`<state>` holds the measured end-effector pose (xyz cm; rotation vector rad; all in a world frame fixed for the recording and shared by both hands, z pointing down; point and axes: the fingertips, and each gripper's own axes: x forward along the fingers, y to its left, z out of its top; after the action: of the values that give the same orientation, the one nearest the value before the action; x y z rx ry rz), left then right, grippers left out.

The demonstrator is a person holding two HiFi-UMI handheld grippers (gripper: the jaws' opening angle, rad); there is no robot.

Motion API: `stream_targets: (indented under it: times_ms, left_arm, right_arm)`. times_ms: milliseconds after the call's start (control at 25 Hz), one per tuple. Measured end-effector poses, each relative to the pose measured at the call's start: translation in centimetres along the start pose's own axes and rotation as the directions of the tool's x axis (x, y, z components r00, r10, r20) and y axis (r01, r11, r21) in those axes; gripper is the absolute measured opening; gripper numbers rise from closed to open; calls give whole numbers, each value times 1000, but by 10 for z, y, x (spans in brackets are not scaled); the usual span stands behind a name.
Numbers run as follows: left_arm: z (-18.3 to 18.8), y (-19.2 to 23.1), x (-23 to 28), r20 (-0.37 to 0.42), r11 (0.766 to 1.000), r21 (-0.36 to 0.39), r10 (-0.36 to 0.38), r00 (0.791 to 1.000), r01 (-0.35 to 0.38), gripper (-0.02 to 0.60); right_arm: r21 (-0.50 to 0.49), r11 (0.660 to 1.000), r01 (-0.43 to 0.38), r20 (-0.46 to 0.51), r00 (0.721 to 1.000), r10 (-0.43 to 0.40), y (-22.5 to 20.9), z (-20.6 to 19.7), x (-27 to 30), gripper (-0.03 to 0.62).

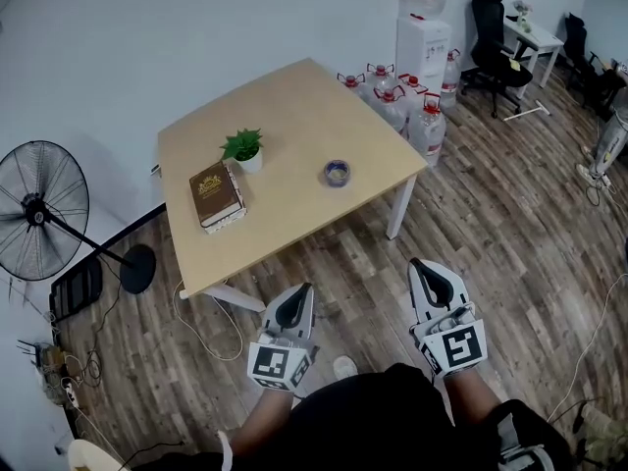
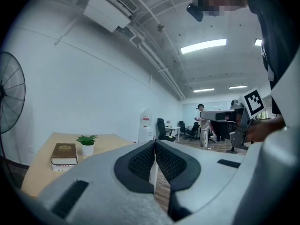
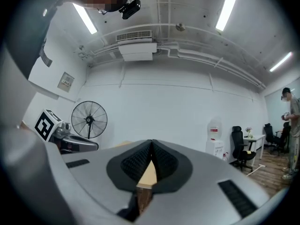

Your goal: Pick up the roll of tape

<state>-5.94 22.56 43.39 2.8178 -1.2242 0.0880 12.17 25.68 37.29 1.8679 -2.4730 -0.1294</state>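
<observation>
The roll of tape lies flat on the light wooden table, near its right front edge. Both grippers are held over the wooden floor, short of the table and well away from the roll. My left gripper has its jaws closed together with nothing between them, as the left gripper view also shows. My right gripper is shut and empty too, and in the right gripper view its pads meet. Neither gripper view shows the roll.
A brown book and a small potted plant stand on the table's left part. Several water bottles and a dispenser stand behind the table's right corner. A standing fan is at the left, with cables on the floor.
</observation>
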Motion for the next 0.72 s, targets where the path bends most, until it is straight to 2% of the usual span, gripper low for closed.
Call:
stream_targets:
  times_ms: [280,560,720]
  left_arm:
    - [0,32,2,9,1000,-4,-16,1000,16,6]
    - [-1,46,29,8,1000,-12,-28,1000,28,6]
    - [0,62,55,6,1000,-15,-6,1000,6,6]
  right_arm:
    - [-24,999,27,-15,1000,-28,6,0,31,-6]
    - [-16,1000,11,-25,1000,-12,-2,-7,68,-6]
    - [-27,999,-24,-27,999,23,-14,-10,96,-6]
